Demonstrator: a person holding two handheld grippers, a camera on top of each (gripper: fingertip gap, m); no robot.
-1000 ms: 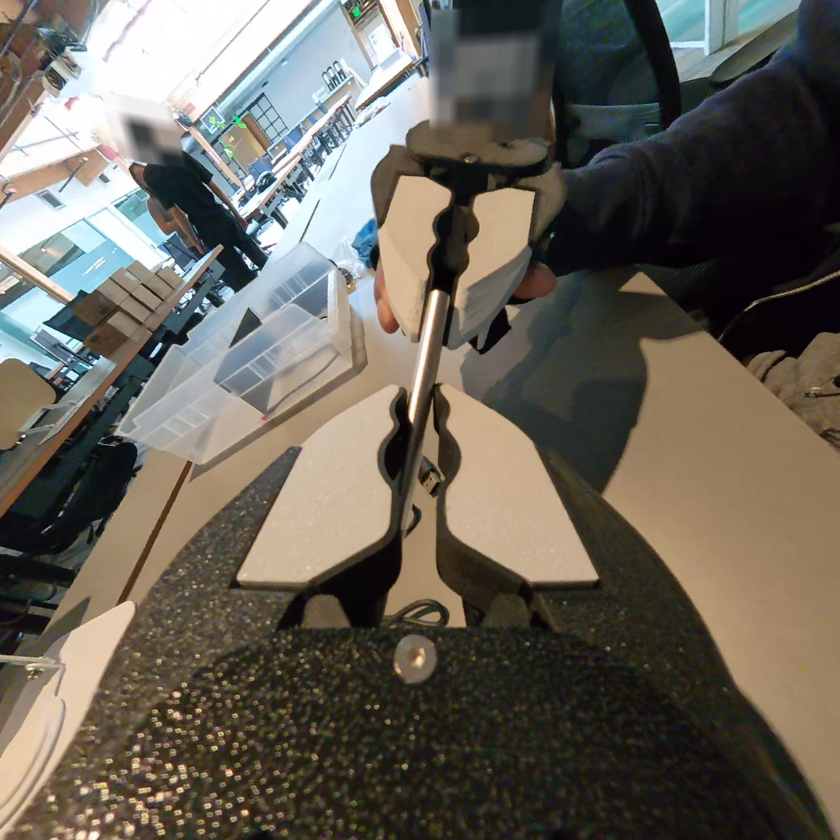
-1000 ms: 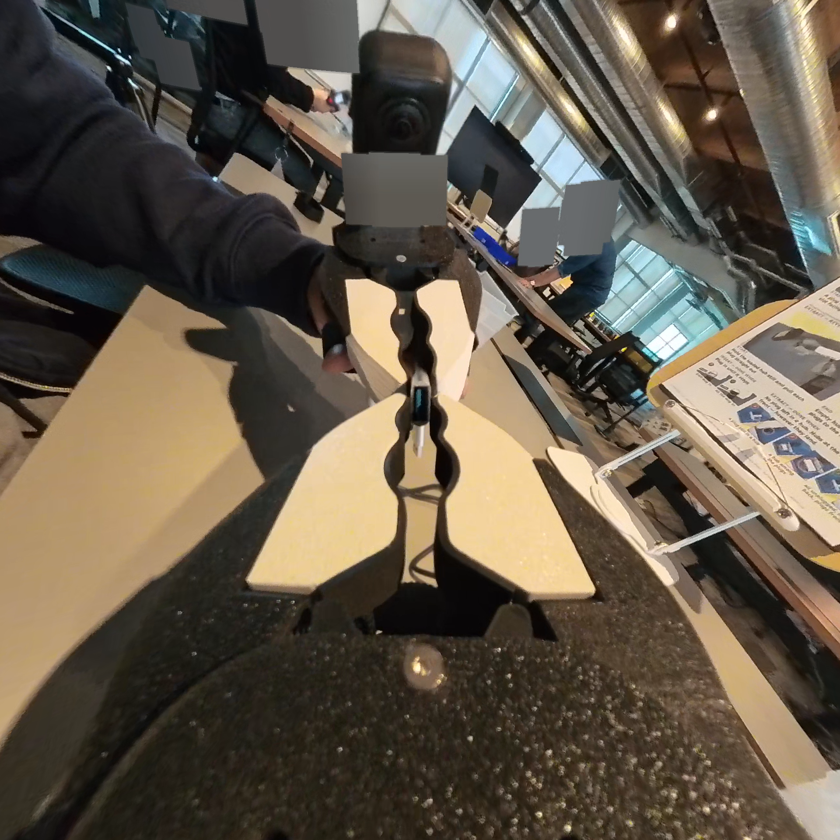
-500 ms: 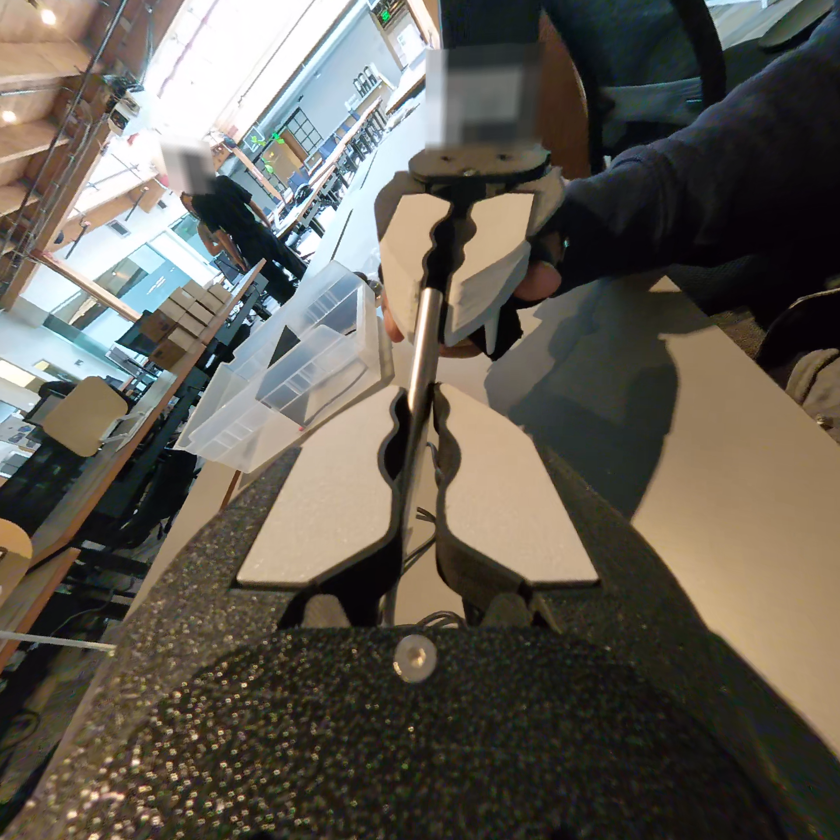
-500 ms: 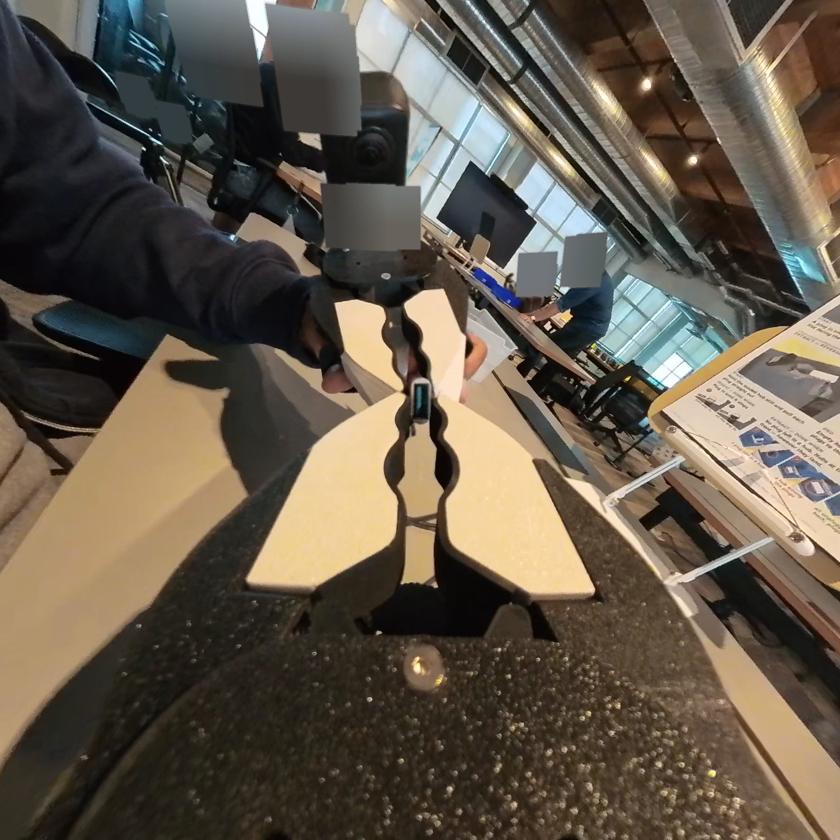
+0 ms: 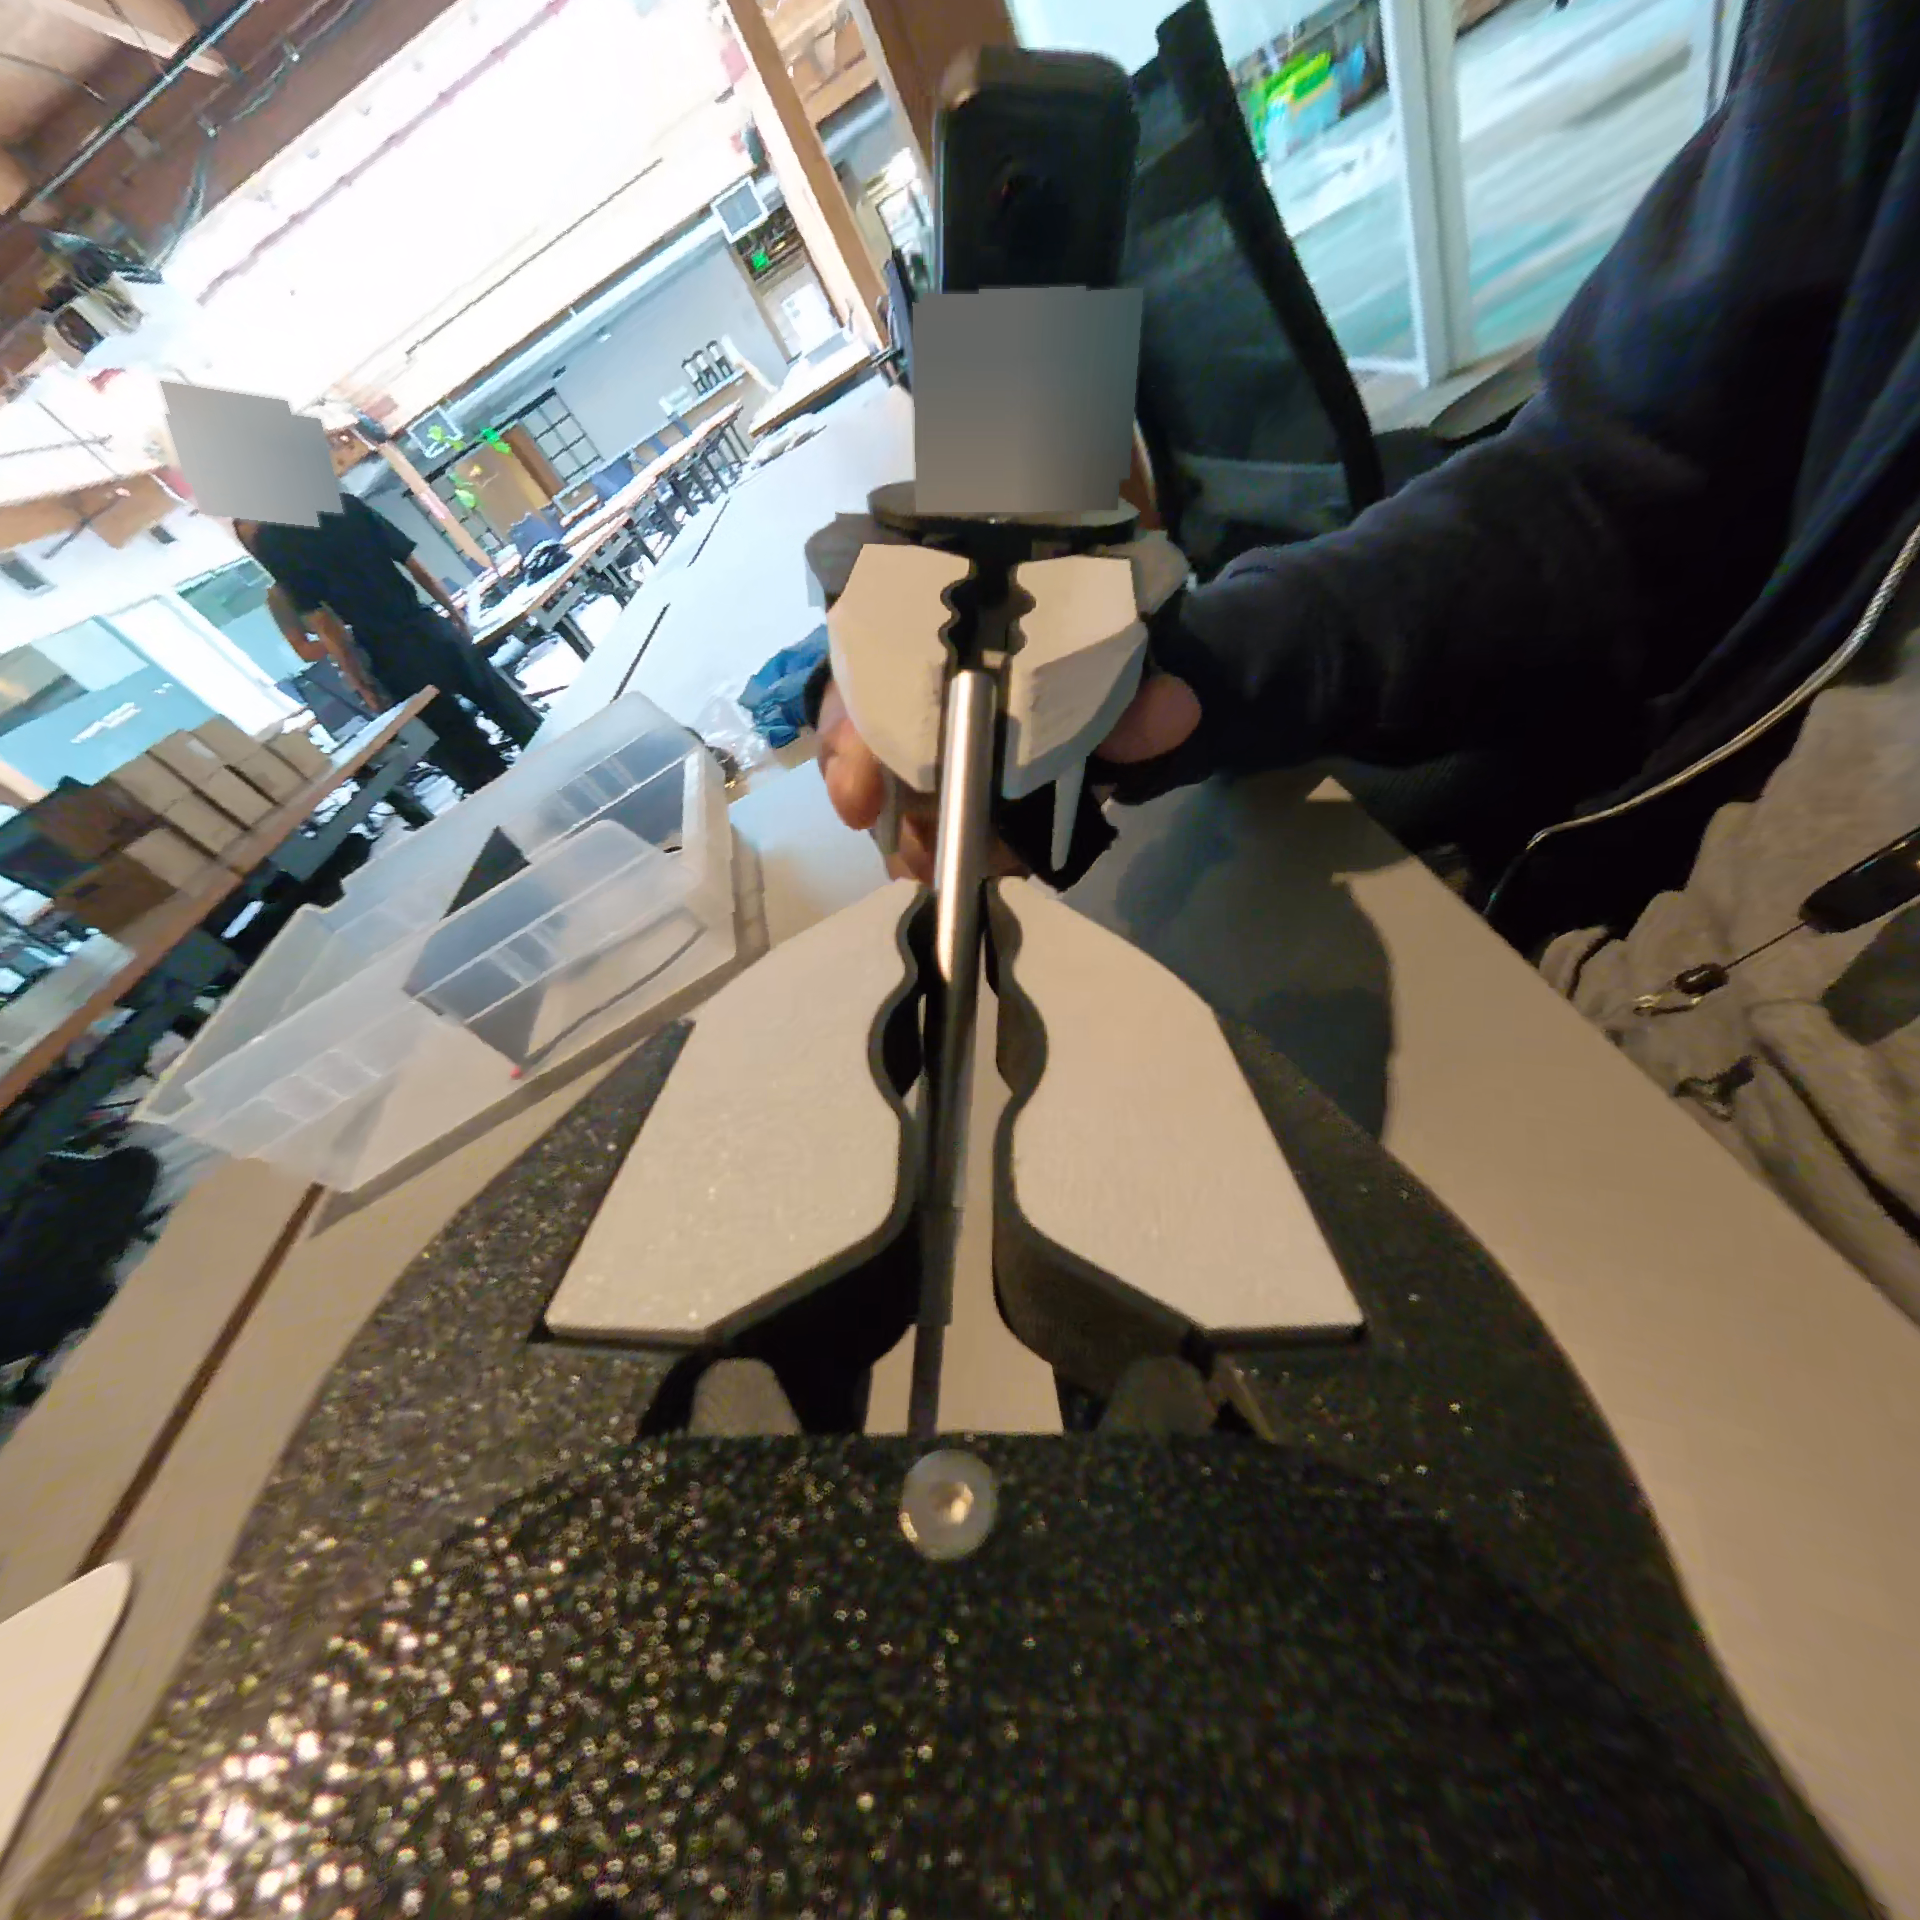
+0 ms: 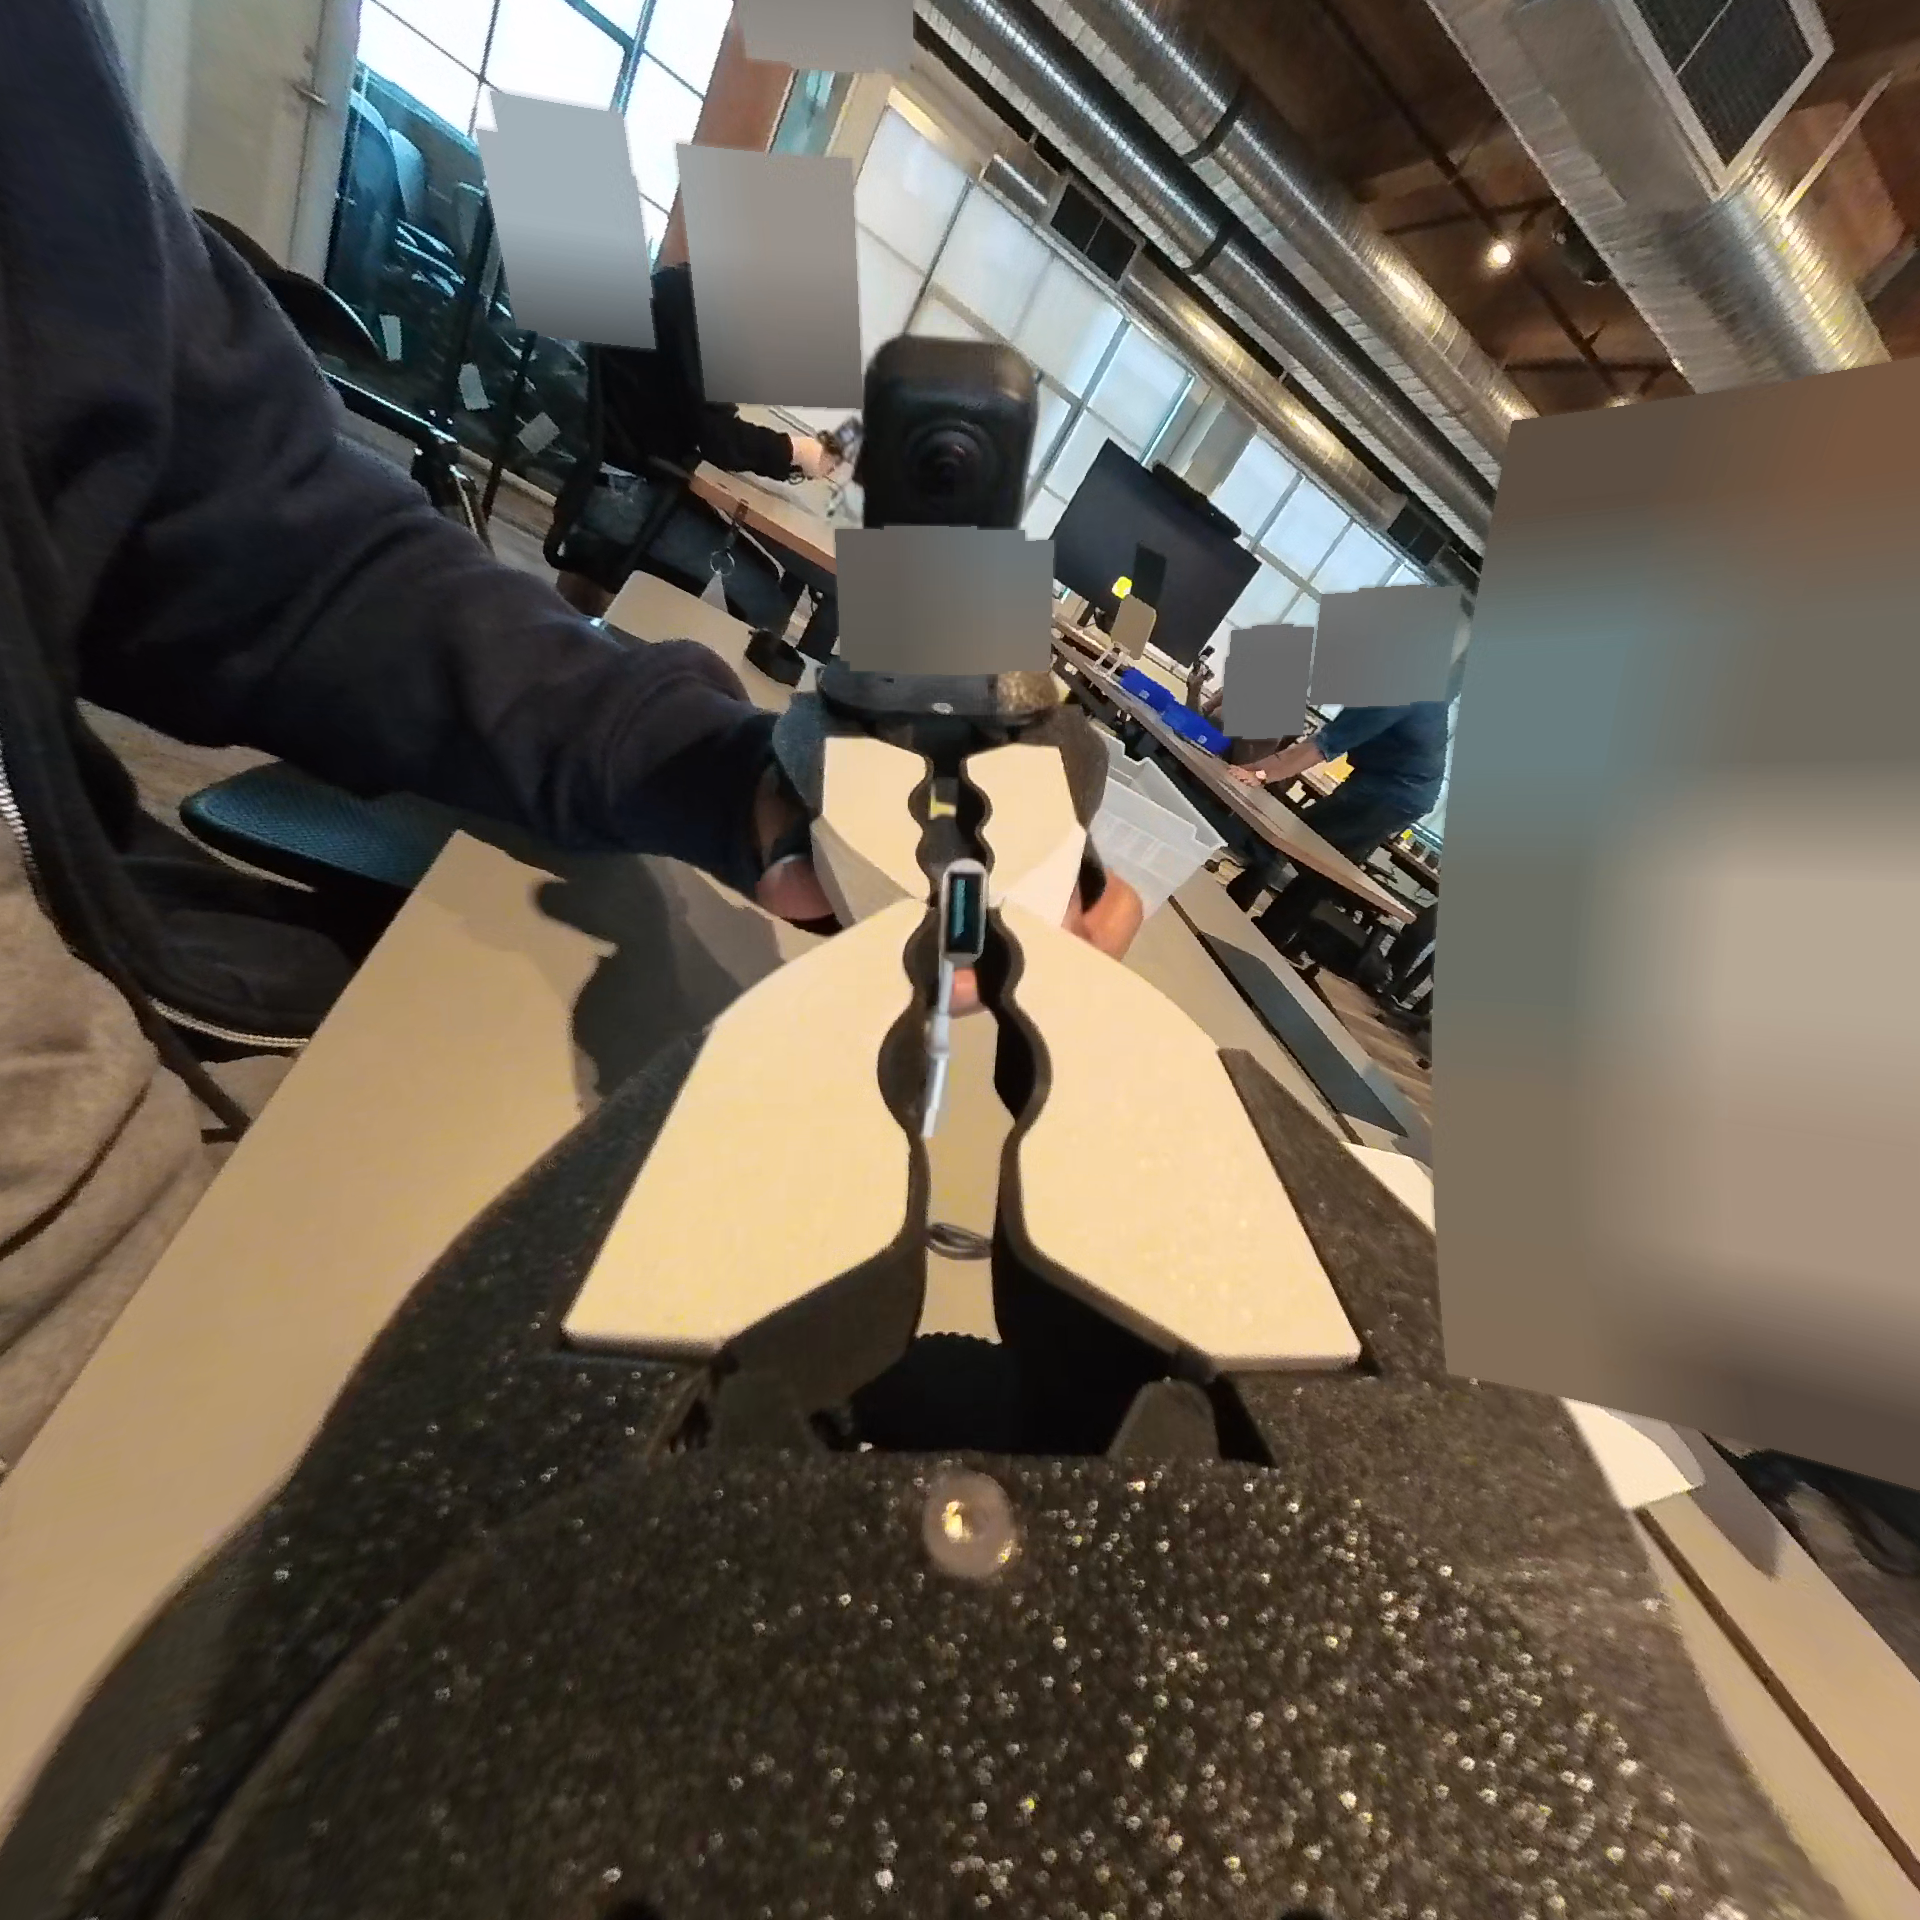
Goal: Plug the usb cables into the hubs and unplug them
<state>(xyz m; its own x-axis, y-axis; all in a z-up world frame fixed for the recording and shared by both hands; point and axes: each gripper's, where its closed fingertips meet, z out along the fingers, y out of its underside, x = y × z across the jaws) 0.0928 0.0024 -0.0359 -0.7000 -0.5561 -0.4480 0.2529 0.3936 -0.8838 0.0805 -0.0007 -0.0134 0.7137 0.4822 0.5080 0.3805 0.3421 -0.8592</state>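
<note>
Hub (image 5: 958,935) pinched in left gripper (image 5: 951,914) — right gripper (image 6: 961,935) clamps the plug; mating step — next, align and push straight.

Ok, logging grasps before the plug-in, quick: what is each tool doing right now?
Left tool: closed on the silver hub.
Right tool: closed on the white plug, its port end facing the camera.

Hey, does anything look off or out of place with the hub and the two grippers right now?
Nothing stands out. The left gripper is shut on the silver hub, held edge-on and pointing at the right gripper. A white cable dangles freely from the hub's end. No damage shows.
</note>
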